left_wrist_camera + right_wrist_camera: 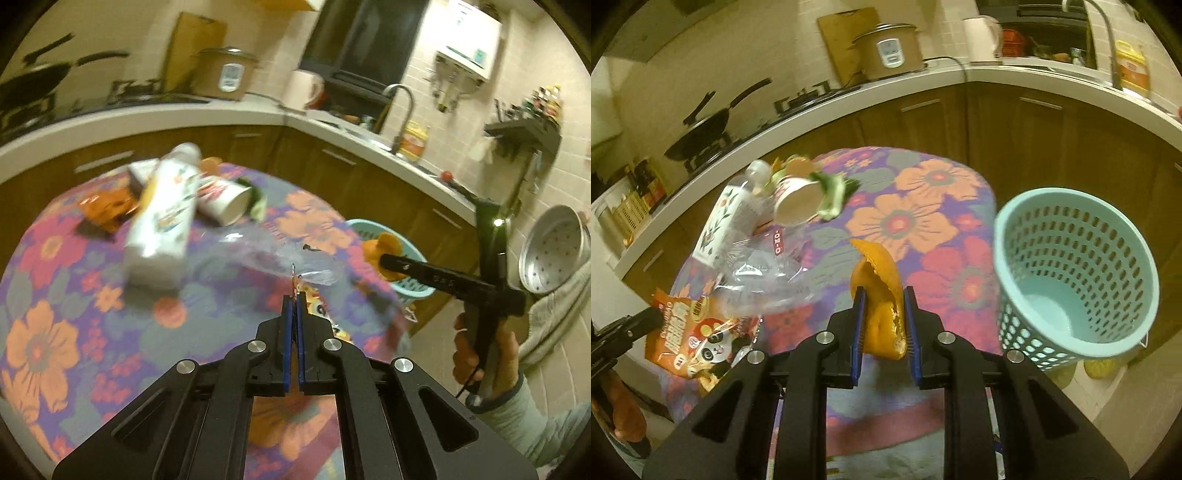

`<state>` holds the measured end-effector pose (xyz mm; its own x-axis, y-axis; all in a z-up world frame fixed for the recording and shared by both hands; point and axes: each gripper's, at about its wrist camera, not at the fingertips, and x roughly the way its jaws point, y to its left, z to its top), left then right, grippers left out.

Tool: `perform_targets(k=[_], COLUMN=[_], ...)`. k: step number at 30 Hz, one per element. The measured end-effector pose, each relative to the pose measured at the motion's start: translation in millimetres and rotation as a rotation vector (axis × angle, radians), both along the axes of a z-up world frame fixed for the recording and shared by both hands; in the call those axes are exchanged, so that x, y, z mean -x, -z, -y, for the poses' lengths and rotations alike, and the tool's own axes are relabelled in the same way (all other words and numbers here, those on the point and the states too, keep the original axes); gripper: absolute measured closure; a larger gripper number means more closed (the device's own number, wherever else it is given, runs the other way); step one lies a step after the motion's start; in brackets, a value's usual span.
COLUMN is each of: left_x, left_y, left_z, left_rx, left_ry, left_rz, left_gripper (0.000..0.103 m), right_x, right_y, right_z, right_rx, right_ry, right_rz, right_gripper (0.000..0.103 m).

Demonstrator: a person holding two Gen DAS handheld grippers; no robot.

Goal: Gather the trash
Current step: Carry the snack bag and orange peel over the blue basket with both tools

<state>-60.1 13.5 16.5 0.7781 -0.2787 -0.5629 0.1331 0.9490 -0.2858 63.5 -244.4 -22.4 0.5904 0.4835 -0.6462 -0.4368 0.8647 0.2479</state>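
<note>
The right tool [883, 314] has its blue-padded jaws closed a little way apart on a curled piece of orange peel [877, 295], which stands up between the pads and pokes out above them. It hangs over the near edge of the bench [923, 206], a small table under a purple cloth printed with big orange and red flowers. Just to the right of that tool, off the side of the bench, stands the pale turquoise plastic basket with perforated walls [1071, 280], its mouth tipped towards the tool and the bottom bare.

The left tool [294, 308] is pinched fully together on the top edge of an orange snack wrapper with a panda face [694, 343]; the wrapper dangles below the jaws at the left side of the bench, and only a sliver of it shows past the fingertips in the left wrist view.

Farther back on the cloth lies the rest of the trash: a crumpled clear plastic bag [764, 273], a white carton with a leaf pattern [720, 225], a paper cup on its side [794, 203] and a scrap of green vegetable [831, 199] touching the cup's rim
</note>
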Motion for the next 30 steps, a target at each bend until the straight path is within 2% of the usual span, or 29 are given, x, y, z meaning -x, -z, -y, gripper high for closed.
perform_targets(k=[10,17,23,30], left_x=[-44,-103,-165,-211], left_y=[-29,-34,-19,18], left_z=[49,97,147,199], left_rx=[-0.023,-0.058,-0.055,-0.095], left_ry=[0.148,0.211,0.269,0.32], left_rz=[0.069,0.097,0.031,-0.062], left_gripper=[0.103,0.103,0.103,0.102], right_x=[-15,-35,-59,-85], right_y=[-6,1,19,55], right_z=[46,98,145,166], right_rx=[-0.045,-0.083,-0.064,-0.036], right_ry=[0.09,0.209,0.35,0.418], right_rz=[0.026,0.026,0.023,-0.076], right_gripper=[0.086,0.086,0.086,0.085])
